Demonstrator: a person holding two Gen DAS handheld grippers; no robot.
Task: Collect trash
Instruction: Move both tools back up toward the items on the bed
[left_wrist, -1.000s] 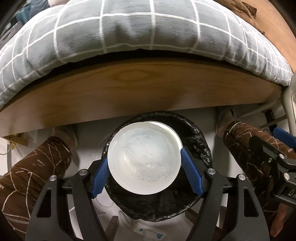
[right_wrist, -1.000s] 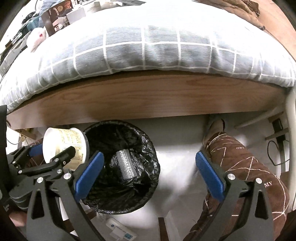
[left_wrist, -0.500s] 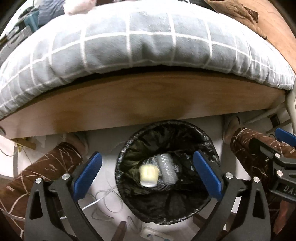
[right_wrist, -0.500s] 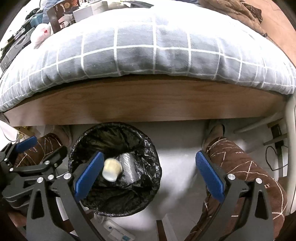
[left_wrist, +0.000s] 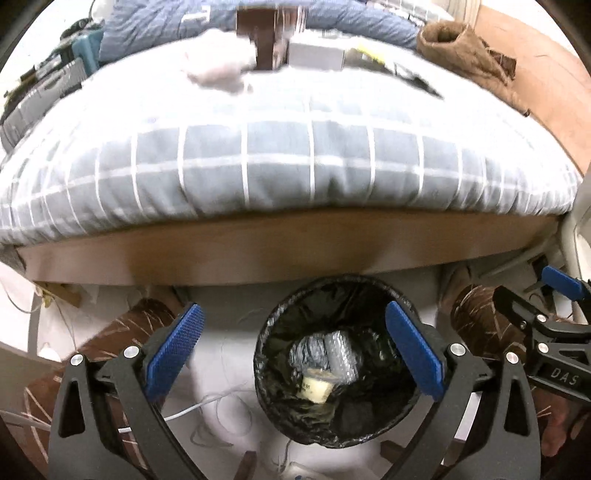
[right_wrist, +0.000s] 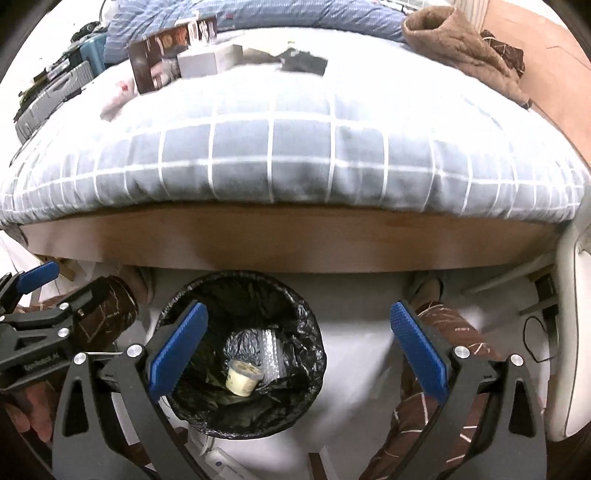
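A round bin lined with a black bag (left_wrist: 280, 325) (right_wrist: 303, 321) stands on the floor below the bed's wooden edge. Inside it lies a pale yellow cup (left_wrist: 317, 386) (right_wrist: 242, 376) on its side, against crumpled clear wrapping (left_wrist: 338, 354) (right_wrist: 271, 350). My left gripper (left_wrist: 295, 350) hangs open above the bin with nothing between its blue pads. My right gripper (right_wrist: 297, 352) is open too, empty, over the bin's right rim and the floor beside it. Each gripper shows at the edge of the other's view.
A bed with a grey checked duvet (left_wrist: 277, 166) (right_wrist: 295, 158) fills the upper half; boxes (right_wrist: 162, 62) and a brown garment (right_wrist: 461, 48) lie on it. A person's legs in brown patterned trousers (left_wrist: 480, 317) (right_wrist: 443, 332) flank the bin. Loose cables (left_wrist: 207, 406) lie on the floor.
My left gripper opened and let go of the cup, which fell into the bin. Both grippers have since risen, so more of the bed top shows.
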